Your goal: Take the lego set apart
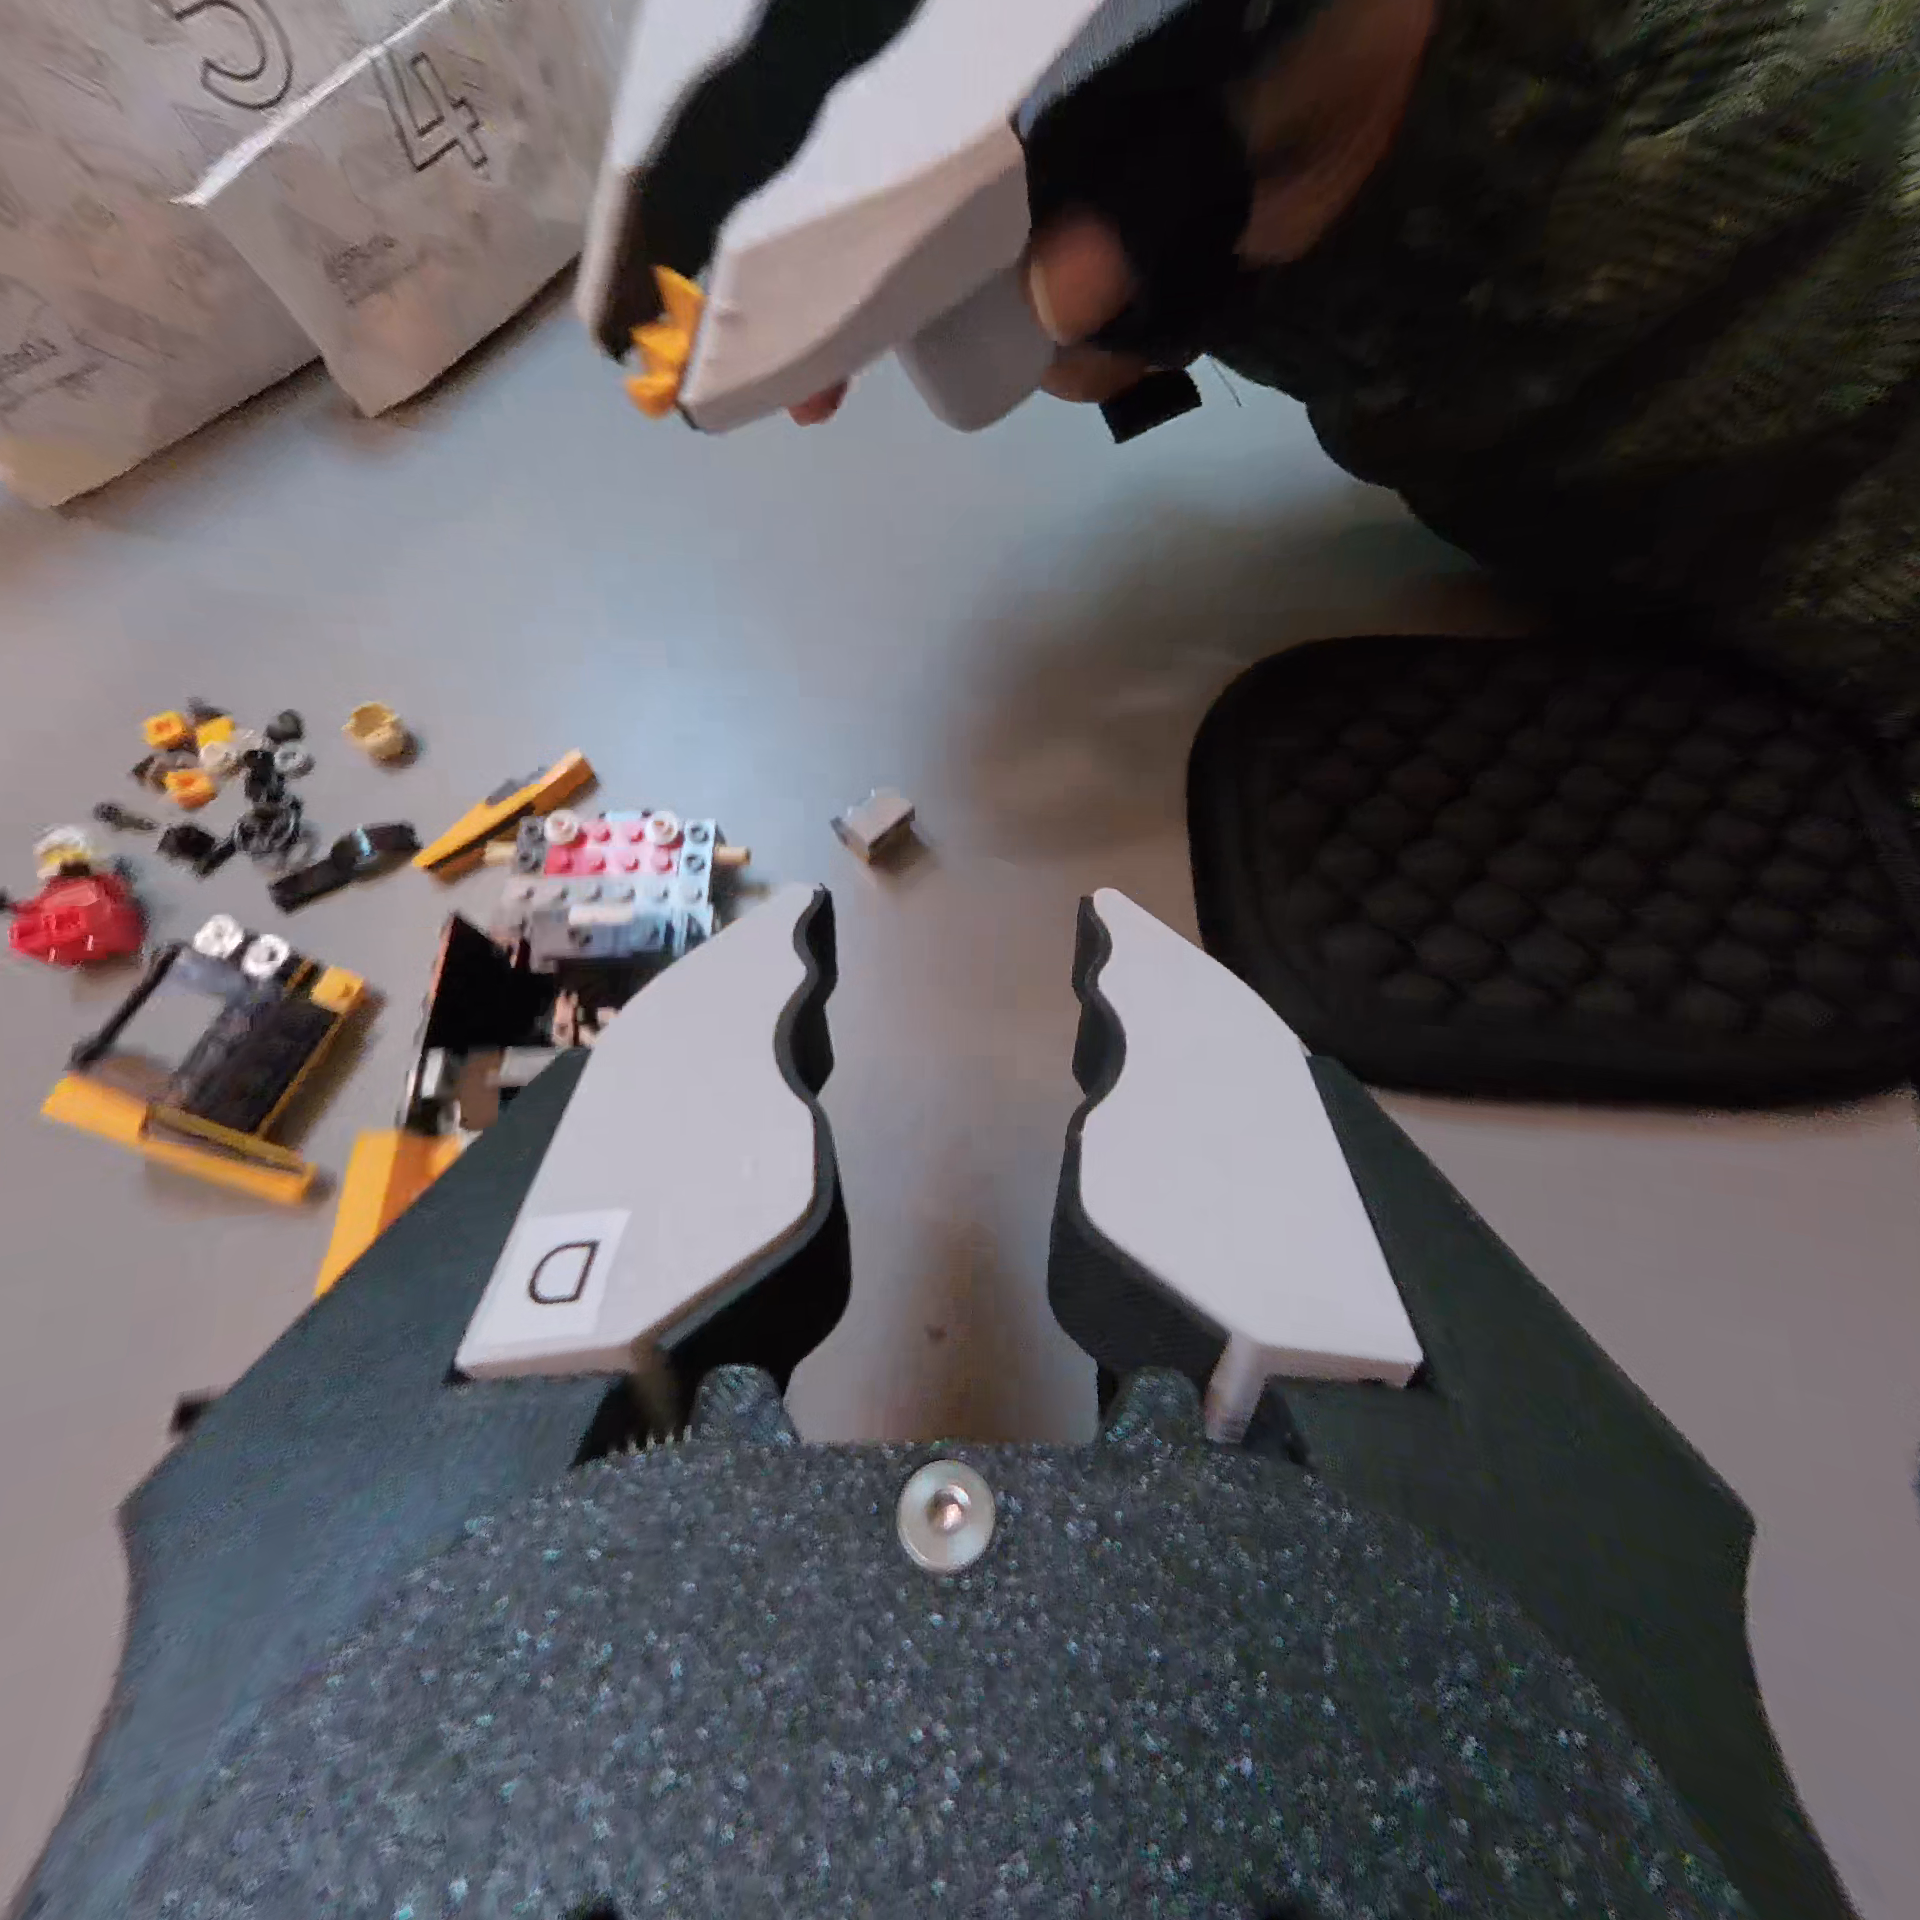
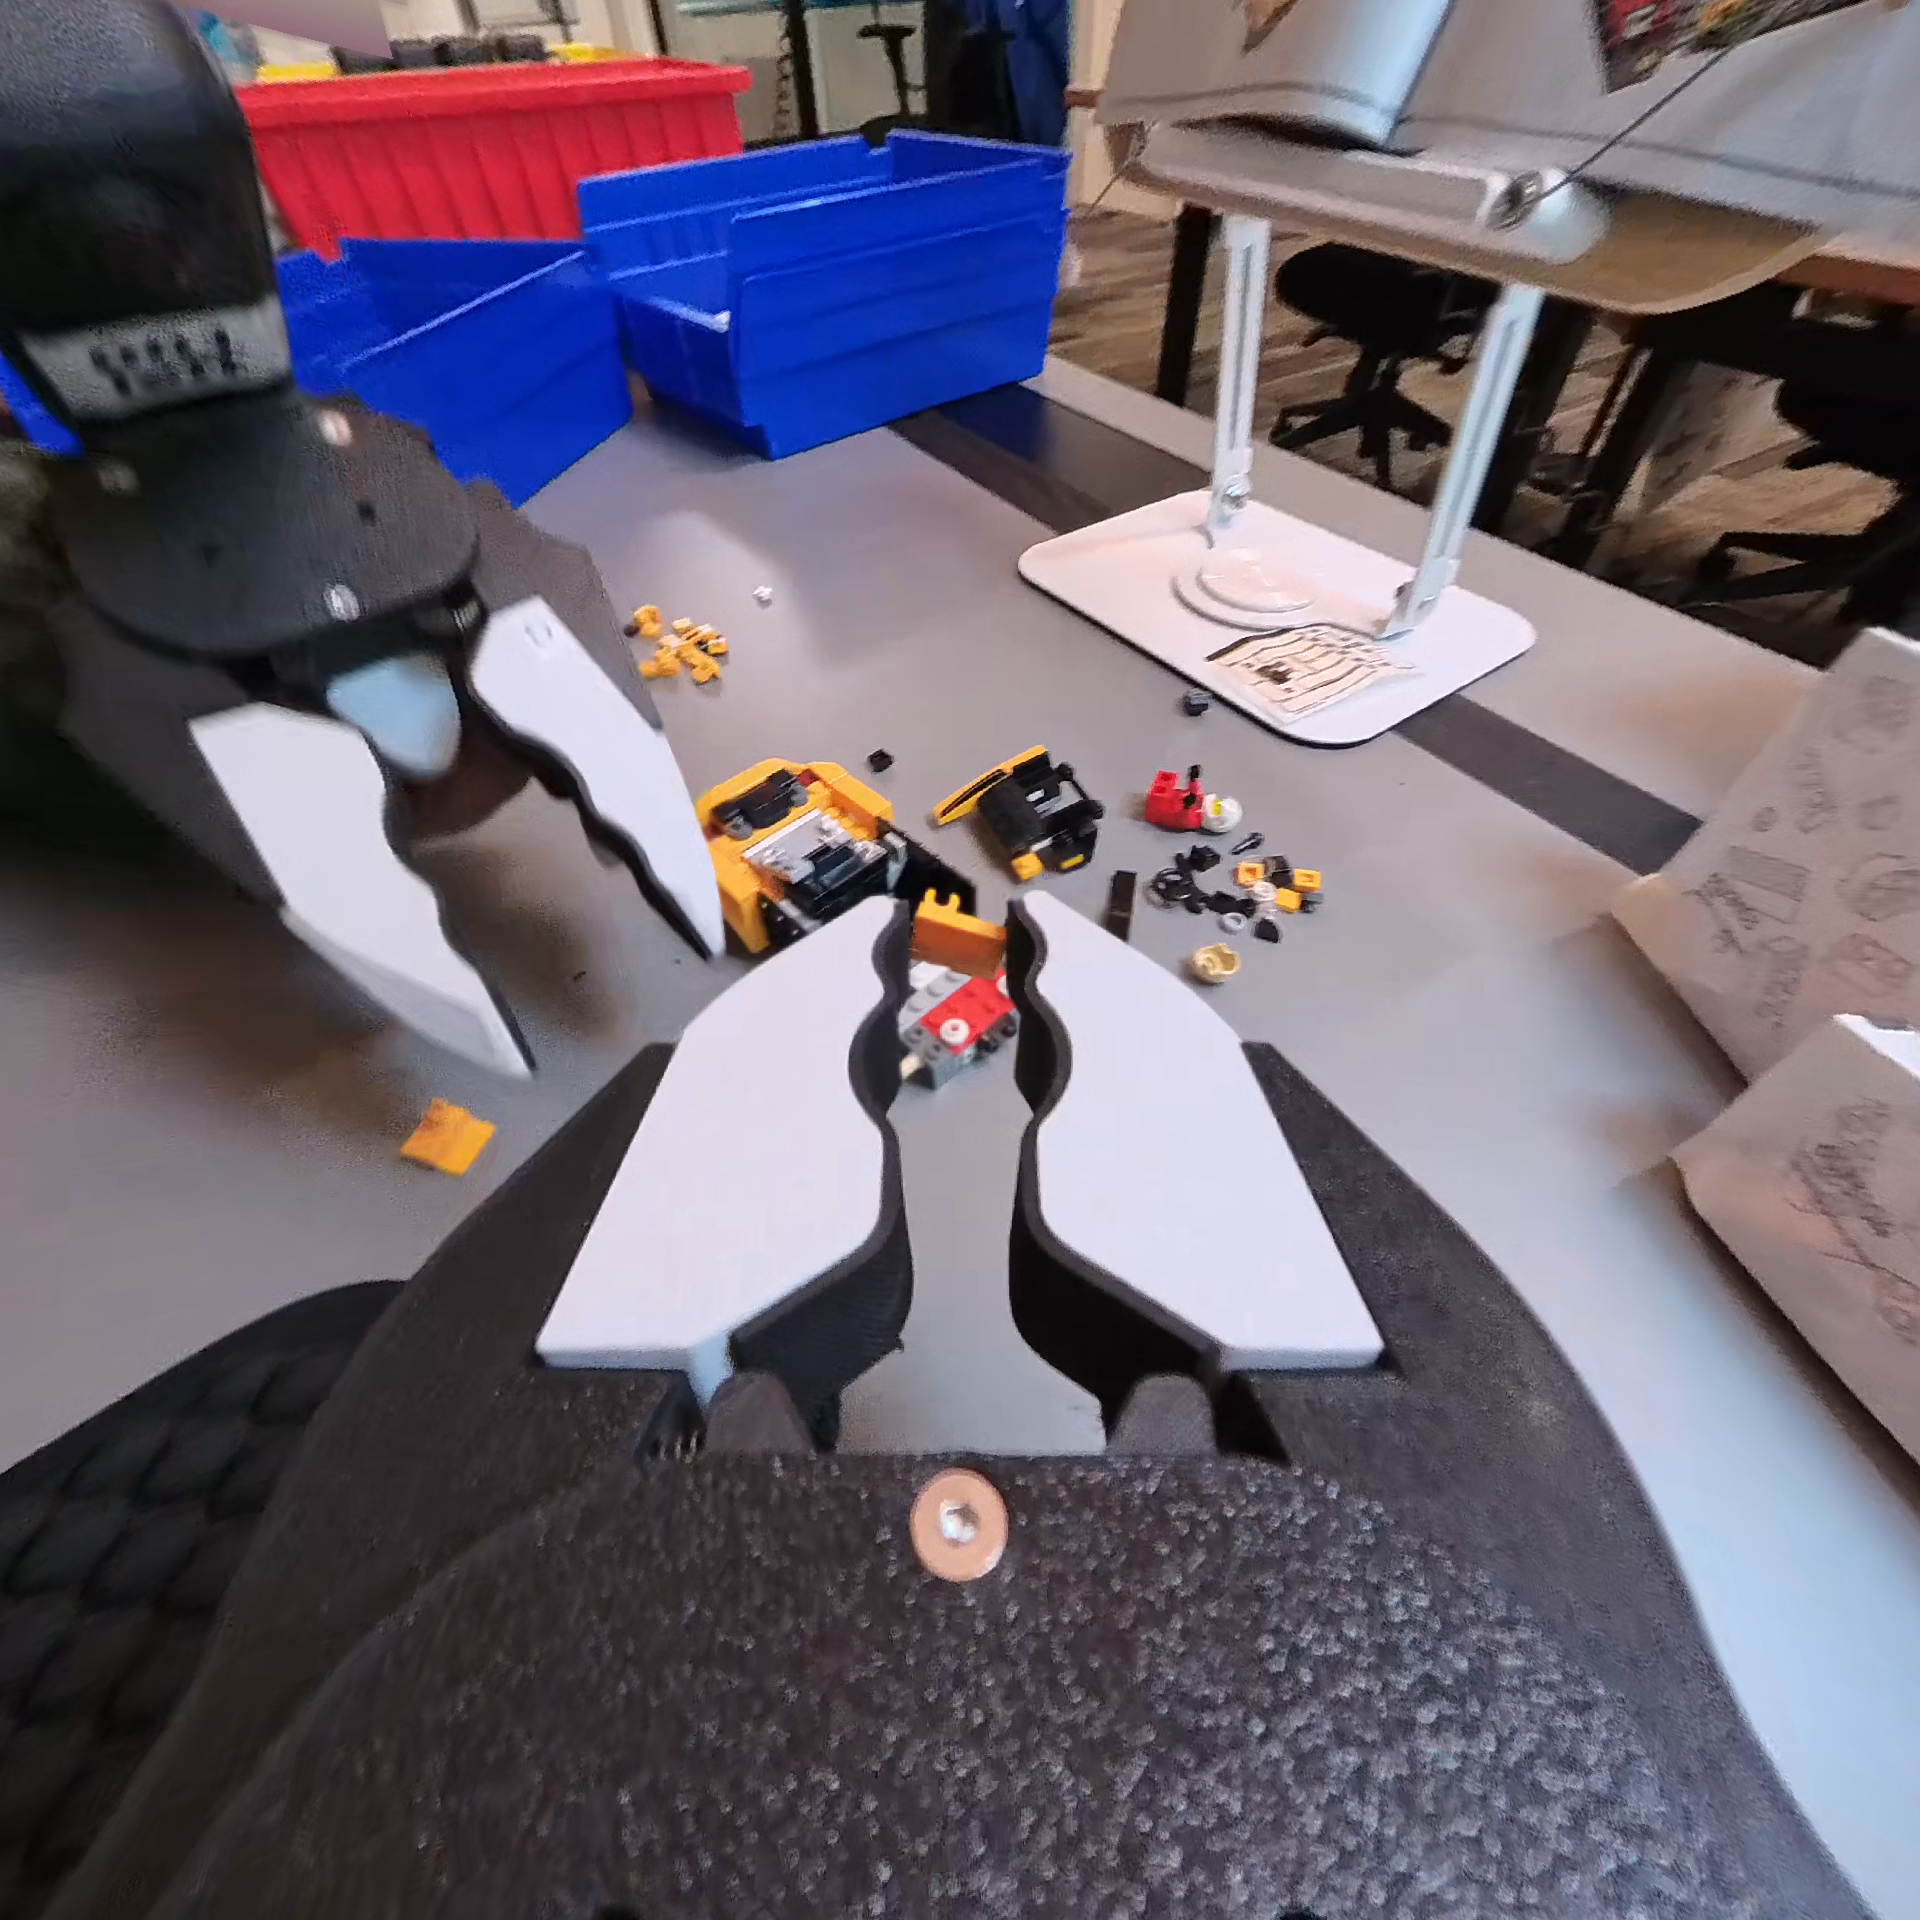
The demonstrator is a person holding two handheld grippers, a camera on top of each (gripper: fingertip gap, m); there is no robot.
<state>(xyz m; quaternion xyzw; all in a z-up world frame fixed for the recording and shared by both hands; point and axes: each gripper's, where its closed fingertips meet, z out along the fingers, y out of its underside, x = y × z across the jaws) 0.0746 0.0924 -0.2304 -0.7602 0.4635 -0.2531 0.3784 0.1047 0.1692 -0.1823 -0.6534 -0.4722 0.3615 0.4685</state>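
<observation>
- Grey and smooth, the bench [image 2: 1039, 540] carries everything; blue bins [image 2: 831, 301] and a red bin [image 2: 488, 145] stand at its far edge near 11 o'clock in the right wrist view, with chairs and patterned floor beyond.
- At 1 o'clock we see a white stand [image 2: 1278, 613] with a printed sheet on its base, and numbered paper bags [image 1: 260, 208] lie at 10 o'clock in the left wrist view.
- We hold the right hand-held gripper [image 2: 951, 925] raised above the bench, its fingers pinching a small orange piece [image 2: 956, 930]; we judge it has just come off the model and is lifted clear to be set aside.
- Our left hand-held gripper [image 1: 951, 914] is spread wide and holds nothing, hovering just beside the build, probably ready to steady it.
- The lego set lies well dismantled: the yellow and black body [image 2: 800, 852] at centre, a grey and red block [image 2: 956, 1023] just below the held piece, and a black and yellow section [image 2: 1029, 810] to 1 o'clock.
- Small loose parts [image 2: 1236, 883] are gathered at 2 o'clock, we think to keep removed pieces together; one orange tile [image 2: 447, 1138] sits apart at 8 o'clock.
- A black quilted cushion [image 1: 1558, 873] lies at 3 o'clock in the left wrist view.
</observation>
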